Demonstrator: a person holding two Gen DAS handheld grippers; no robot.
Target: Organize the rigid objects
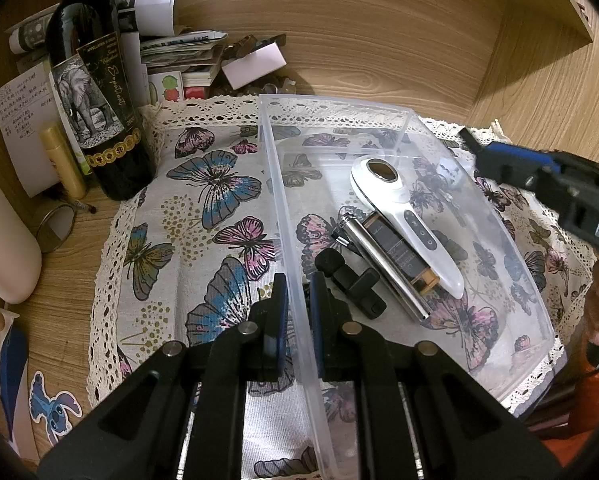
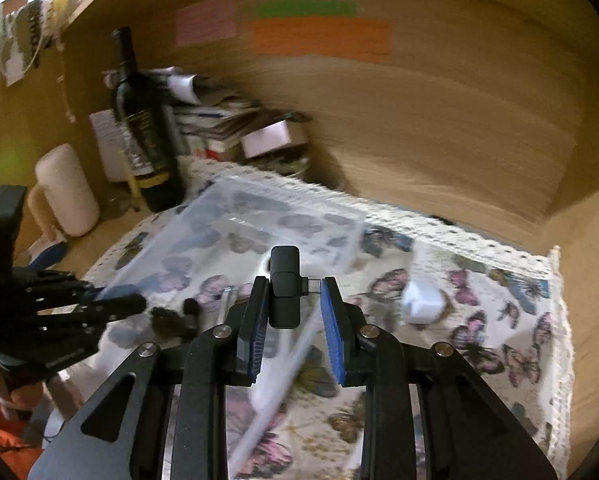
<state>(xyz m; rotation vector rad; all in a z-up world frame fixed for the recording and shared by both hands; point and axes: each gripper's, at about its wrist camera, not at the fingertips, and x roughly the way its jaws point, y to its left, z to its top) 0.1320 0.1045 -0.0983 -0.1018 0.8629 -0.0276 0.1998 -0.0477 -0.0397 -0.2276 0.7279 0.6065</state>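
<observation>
A clear plastic bin (image 1: 439,152) lies on the butterfly cloth (image 1: 203,216). My left gripper (image 1: 297,300) is shut on the bin's left wall. Inside lie a white handheld device (image 1: 403,216), a silver-and-black cylinder (image 1: 383,264) and a black clip microphone (image 1: 351,280). My right gripper (image 2: 293,304) is shut on a small black receiver with a plug (image 2: 285,284), held above the bin (image 2: 259,220). It shows at the right edge of the left wrist view (image 1: 471,140). A small white object (image 2: 421,302) lies on the cloth right of the bin.
A wine bottle (image 1: 95,92) stands at the back left beside a yellow tube (image 1: 63,164), papers (image 1: 187,52) and a cream container (image 1: 7,240). A round mirror (image 1: 55,228) lies near it. Wooden walls enclose the desk behind and right.
</observation>
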